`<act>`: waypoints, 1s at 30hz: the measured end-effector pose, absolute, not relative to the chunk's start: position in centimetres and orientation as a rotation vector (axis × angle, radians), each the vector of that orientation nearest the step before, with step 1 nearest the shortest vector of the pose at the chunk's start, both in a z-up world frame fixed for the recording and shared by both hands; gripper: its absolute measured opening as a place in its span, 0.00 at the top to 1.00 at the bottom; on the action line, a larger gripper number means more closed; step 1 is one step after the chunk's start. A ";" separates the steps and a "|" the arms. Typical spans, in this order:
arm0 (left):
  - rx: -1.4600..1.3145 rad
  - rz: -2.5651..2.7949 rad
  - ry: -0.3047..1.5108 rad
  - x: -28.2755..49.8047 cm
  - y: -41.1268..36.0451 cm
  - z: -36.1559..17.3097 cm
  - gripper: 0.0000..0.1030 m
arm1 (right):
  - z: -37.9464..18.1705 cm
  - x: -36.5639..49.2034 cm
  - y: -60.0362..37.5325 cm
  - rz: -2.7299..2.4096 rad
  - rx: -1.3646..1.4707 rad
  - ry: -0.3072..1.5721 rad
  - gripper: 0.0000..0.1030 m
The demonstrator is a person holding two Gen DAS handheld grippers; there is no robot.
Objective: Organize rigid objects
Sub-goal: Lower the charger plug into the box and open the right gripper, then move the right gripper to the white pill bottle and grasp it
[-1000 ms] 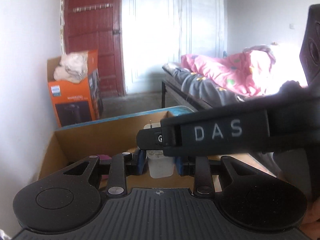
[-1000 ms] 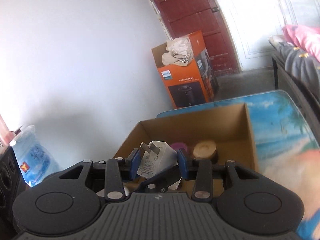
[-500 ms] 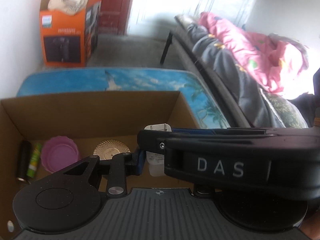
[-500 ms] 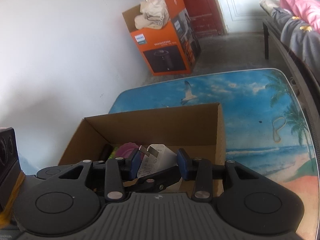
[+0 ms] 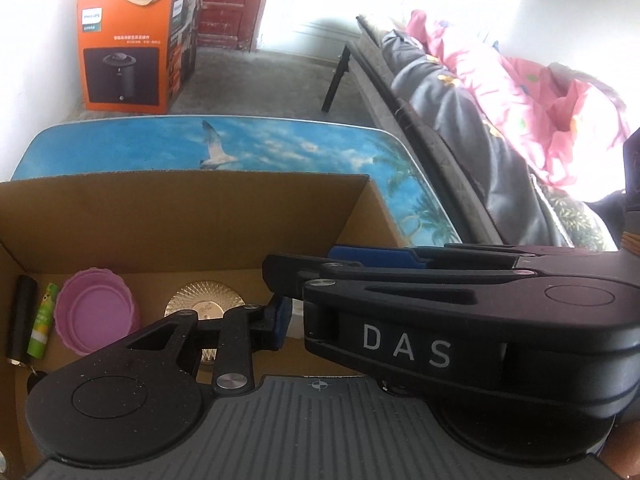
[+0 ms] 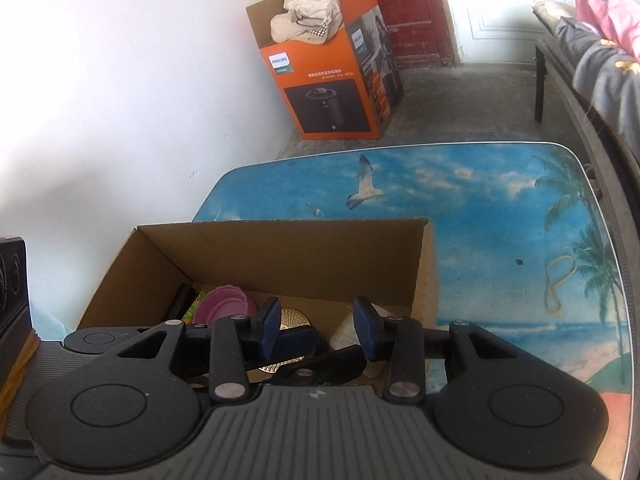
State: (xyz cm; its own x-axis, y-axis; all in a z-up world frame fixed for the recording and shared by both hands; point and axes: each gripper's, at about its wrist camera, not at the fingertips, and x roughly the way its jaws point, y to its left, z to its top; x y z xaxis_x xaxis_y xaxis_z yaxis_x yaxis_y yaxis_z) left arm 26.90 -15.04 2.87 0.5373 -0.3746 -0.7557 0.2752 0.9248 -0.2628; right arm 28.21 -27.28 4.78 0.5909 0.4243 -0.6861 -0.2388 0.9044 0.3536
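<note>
Currently you are holding both grippers low over the open cardboard box (image 6: 280, 248), which is sitting at the left end of the beach-print table (image 6: 500, 200). In the left wrist view, your left gripper (image 5: 300, 320) is pointing down into the box, and its jaws have just been opening a little, with the white object (image 5: 296, 326) between them, lying just beside the left blue pad (image 5: 280, 320). The other pad is hiding behind the right tool, so you cannot tell whether the pinch is holding. Your right gripper (image 6: 318, 326) is crossing in front from the right of that frame, its "DAS" lettering facing the camera. In its own view its pads are standing spread. The left tool's dark finger is filling most of the gap, and the white object is showing low at the right pad, not clamped across both. On the box floor, at lower left of the left wrist frame, a black cylinder (image 5: 20, 316), a green tube (image 5: 42, 324), a purple lid (image 5: 96, 312) and a gold disc (image 5: 204, 304) are lying in a row. A rubber band (image 6: 560, 284) is lying on the table at right. An orange carton (image 6: 332, 92) is standing on the floor beyond.
</note>
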 end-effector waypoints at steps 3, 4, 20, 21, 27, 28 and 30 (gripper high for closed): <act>-0.107 -0.394 0.903 26.0 -15.1 3.6 0.59 | 5.1 27.5 -28.1 0.399 0.276 0.837 0.57; -0.105 -0.400 0.892 25.5 -15.0 4.0 0.55 | 5.4 27.2 -28.4 0.403 0.292 0.825 0.57; 0.001 -0.509 0.486 7.9 -9.2 9.0 0.01 | 9.7 11.4 -32.6 0.477 0.558 0.572 0.42; 0.010 -0.502 0.466 6.9 -8.9 8.7 0.01 | 9.3 10.6 -32.6 0.477 0.571 0.572 0.42; -0.001 -0.450 0.459 3.5 -6.9 6.1 0.01 | 5.7 7.9 -32.2 0.450 0.696 0.619 0.42; -0.001 -0.439 0.458 3.3 -6.7 5.6 0.01 | 5.1 7.9 -31.8 0.451 0.710 0.633 0.42; 0.008 -0.399 0.462 3.2 -6.1 5.0 0.01 | 4.5 7.9 -30.7 0.461 0.714 0.658 0.42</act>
